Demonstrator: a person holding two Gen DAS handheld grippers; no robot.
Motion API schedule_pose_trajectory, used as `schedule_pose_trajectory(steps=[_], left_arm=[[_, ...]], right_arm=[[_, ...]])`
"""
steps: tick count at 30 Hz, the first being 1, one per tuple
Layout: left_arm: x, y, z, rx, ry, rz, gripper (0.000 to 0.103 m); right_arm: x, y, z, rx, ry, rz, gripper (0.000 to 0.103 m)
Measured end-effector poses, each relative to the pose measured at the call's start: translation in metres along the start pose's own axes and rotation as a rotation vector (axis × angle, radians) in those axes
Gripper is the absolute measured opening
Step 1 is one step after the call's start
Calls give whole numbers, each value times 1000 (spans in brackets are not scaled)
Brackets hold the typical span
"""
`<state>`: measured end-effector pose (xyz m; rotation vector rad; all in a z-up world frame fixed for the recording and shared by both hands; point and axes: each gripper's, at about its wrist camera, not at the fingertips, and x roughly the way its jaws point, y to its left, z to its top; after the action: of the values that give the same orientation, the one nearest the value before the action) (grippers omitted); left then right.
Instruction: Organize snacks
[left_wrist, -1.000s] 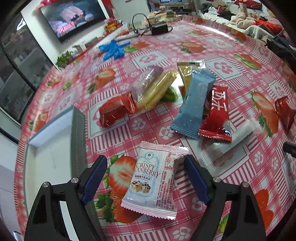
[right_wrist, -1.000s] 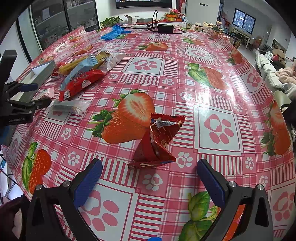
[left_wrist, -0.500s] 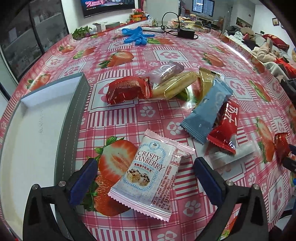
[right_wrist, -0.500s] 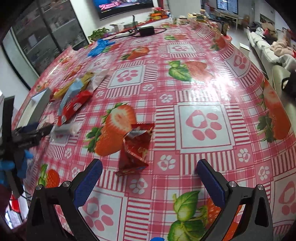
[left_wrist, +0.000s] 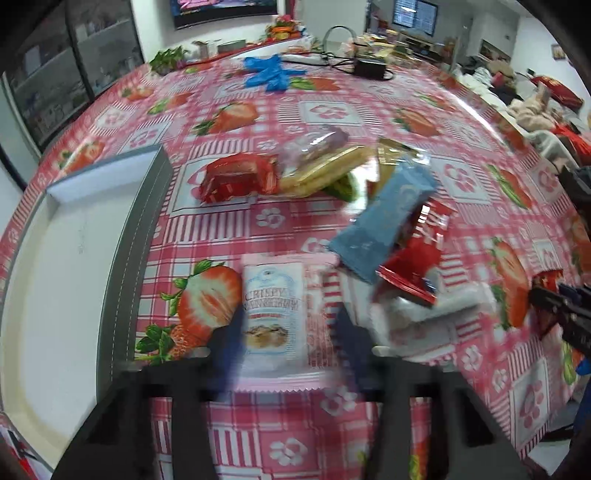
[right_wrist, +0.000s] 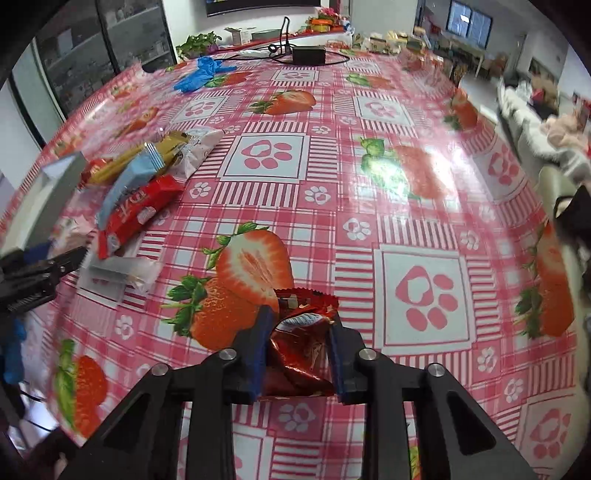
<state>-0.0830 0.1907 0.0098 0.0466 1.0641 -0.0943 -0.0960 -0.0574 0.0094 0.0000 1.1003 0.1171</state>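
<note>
A white "Crispy Cranberry" packet (left_wrist: 275, 306) lies on the strawberry tablecloth beside a white tray with a grey rim (left_wrist: 136, 258). My left gripper (left_wrist: 288, 343), blurred, is closing its jaws, and the pads squeeze the packet's two long sides. In the right wrist view my right gripper (right_wrist: 300, 323) is closing on a crumpled red wrapper (right_wrist: 299, 354), which is pinched and buckled between the blue pads. The same right gripper shows at the right edge of the left wrist view (left_wrist: 569, 314). The left gripper shows at the left edge of the right wrist view (right_wrist: 40, 266).
A pile of snacks lies past the cranberry packet: a red packet (left_wrist: 236, 177), a yellow bar (left_wrist: 321, 173), a blue bar (left_wrist: 388, 218), a red bar (left_wrist: 417, 258) and a clear pack (left_wrist: 432, 310). Blue gloves (left_wrist: 269, 74) and a cabled adapter (left_wrist: 369, 68) sit far back.
Both grippers stood wide open around their snacks and have closed in. The cranberry packet is squeezed narrower, and the red wrapper is pinched. The left gripper has rolled, so the scene looks more upright.
</note>
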Motion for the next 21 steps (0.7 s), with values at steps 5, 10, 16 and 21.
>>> schedule_pose_trajectory(steps=[5,10,16,21], left_arm=[[-18,0,-8,-28,-26,-75,43],[-49,6,-3,-50,-85,-109,43],[-88,33,9,-105,-157,-125,43],[-110,66,12,-153,-194,-102,43]], right_arm=[[-14,-9,-6,74,-5,104,29],[-34,9,2,42,-40,143,29],[-49,46,23,-23,-79,193,29],[-52,83,38,-79,-91,234,29]])
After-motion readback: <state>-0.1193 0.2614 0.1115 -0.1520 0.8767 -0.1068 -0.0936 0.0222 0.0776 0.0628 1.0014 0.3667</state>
